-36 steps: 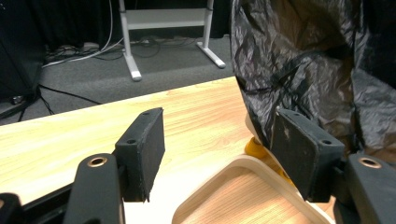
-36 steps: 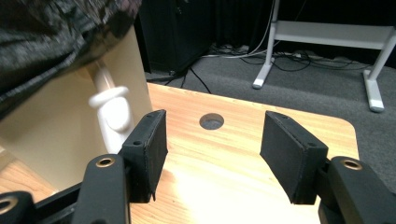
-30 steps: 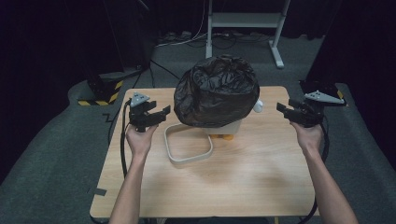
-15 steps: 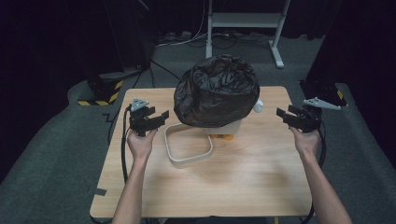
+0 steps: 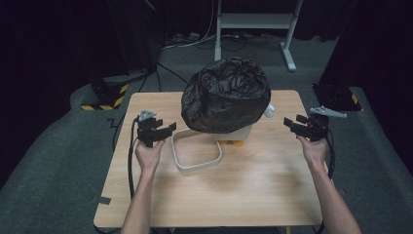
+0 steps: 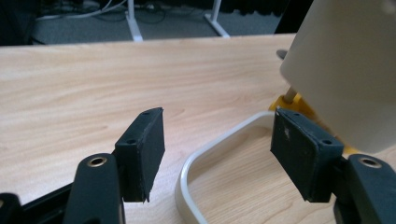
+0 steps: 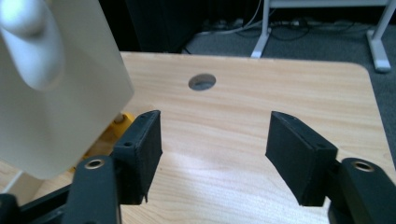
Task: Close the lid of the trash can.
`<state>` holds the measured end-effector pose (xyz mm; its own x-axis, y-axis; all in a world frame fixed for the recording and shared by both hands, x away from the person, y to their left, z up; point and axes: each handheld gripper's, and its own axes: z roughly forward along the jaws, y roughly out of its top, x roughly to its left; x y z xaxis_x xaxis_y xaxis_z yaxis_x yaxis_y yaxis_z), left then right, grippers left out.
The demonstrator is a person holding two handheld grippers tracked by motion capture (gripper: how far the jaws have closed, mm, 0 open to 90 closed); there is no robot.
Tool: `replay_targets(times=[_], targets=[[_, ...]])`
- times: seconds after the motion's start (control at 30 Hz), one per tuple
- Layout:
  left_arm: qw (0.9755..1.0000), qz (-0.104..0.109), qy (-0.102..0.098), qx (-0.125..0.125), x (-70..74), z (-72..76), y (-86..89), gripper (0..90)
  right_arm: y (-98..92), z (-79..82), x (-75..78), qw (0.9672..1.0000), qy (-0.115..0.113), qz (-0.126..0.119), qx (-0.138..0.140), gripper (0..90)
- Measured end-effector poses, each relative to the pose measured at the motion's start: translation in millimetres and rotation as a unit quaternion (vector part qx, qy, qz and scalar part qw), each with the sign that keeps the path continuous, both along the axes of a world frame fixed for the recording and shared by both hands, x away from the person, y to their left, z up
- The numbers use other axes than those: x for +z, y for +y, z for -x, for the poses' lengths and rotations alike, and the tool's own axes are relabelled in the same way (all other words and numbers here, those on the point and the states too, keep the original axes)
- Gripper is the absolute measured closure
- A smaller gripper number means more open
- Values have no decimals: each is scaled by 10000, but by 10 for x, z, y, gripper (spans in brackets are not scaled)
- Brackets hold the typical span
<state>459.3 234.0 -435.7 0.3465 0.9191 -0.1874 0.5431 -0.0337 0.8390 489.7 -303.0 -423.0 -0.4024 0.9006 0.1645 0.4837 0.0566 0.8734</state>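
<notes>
A white bin (image 5: 237,132) stands at the middle of the wooden table (image 5: 253,190), with a bulging black bag (image 5: 225,95) draped over its top. A white ring frame (image 5: 196,150) lies flat in front of it, to the left. My left gripper (image 5: 167,129) hovers open just left of the ring, and in the left gripper view (image 6: 217,149) the ring (image 6: 196,163) lies below its jaws. My right gripper (image 5: 292,122) is open to the right of the bin; its jaws (image 7: 212,149) have just been opening, with nothing between them.
A yellow piece (image 5: 235,143) shows under the bin's front edge. A white knob (image 5: 269,110) sticks out on the bin's right side. The table has a round hole (image 7: 201,81) near its far edge. A metal stand (image 5: 253,22) and cables are on the floor behind.
Both hands have sunk lower toward the tabletop. The right gripper's jaws stand a little wider apart. The bin, bag and ring have not moved.
</notes>
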Motion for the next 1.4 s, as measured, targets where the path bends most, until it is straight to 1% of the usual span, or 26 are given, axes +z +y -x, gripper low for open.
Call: replay_targets(times=[0.1,0.17,0.2,0.23,0.37,0.43,0.47,0.5,0.53,0.57,0.63,0.73,0.8,0.87,0.93,0.97,1.03,1.07,1.17,1.23,1.3,1.33,1.37,1.4], targets=[[9999,-38,90,51,-66,-16,-5,344,-3,-26,-33,9999,83,48,-37,337],[9999,-40,120,59,-102,-23,0,344,-6,-30,-47,9999,56,71,-57,337],[9999,11,147,48,-123,-30,-1,344,-5,-30,-61,9999,36,74,-64,342],[9998,28,176,46,-144,-38,-3,344,-2,-30,-75,9999,68,90,-65,342],[9995,-37,299,53,-232,-68,-23,328,-11,-49,-142,9997,158,131,-124,340],[9994,-75,323,76,-278,-77,-34,312,-15,-59,-179,9995,192,193,-168,336],[9995,-46,320,42,-308,-79,-34,304,-14,-65,-200,9993,231,245,-182,334],[9995,29,323,19,-327,-81,-38,294,-9,-70,-229,9989,297,310,-205,331],[9994,55,338,-48,-353,-92,-34,280,-6,-73,-247,9986,340,361,-204,327],[9993,66,357,-57,-365,-95,-37,260,-1,-75,-278,9982,356,439,-196,328],[9994,41,343,-55,-398,-97,-45,253,3,-81,-316,9978,398,488,-214,328],[9993,-156,324,-60,-432,-105,-53,243,13,-97,-373,9971,448,538,-310,335],[9994,-183,298,-51,-441,-110,-55,243,17,-103,-394,9969,433,563,-325,340],[9996,-183,223,3,-475,-126,-56,252,17,-103,-474,9970,443,531,-360,366],[9996,-184,183,69,-495,-133,-52,274,7,-100,-524,9972,411,524,-336,419],[9998,-127,150,101,-510,-138,-52,291,5,-101,-551,9973,435,515,-307,451],[9997,-118,100,169,-535,-144,-50,315,3,-113,-601,9966,438,615,-321,489],[9997,-98,85,200,-551,-148,-53,329,-1,-118,-614,9967,427,615,-322,508],[9997,-57,90,219,-597,-167,-63,360,-1,-135,-662,9969,433,556,-356,533],[9997,-23,90,238,-630,-179,-73,381,17,-159,-702,9964,435,601,-406,540],[9996,-70,103,264,-673,-190,-94,399,31,-187,-737,9957,443,677,-458,545],[9996,-70,103,264,-673,-190,-94,409,31,-187,-737,9957,443,677,-458,545],[9995,-125,105,273,-698,-195,-107,409,36,-200,-750,9954,482,680,-481,547],[9994,-175,88,277,-729,-192,-121,440,36,-227,-776,9949,519,698,-504,551]])
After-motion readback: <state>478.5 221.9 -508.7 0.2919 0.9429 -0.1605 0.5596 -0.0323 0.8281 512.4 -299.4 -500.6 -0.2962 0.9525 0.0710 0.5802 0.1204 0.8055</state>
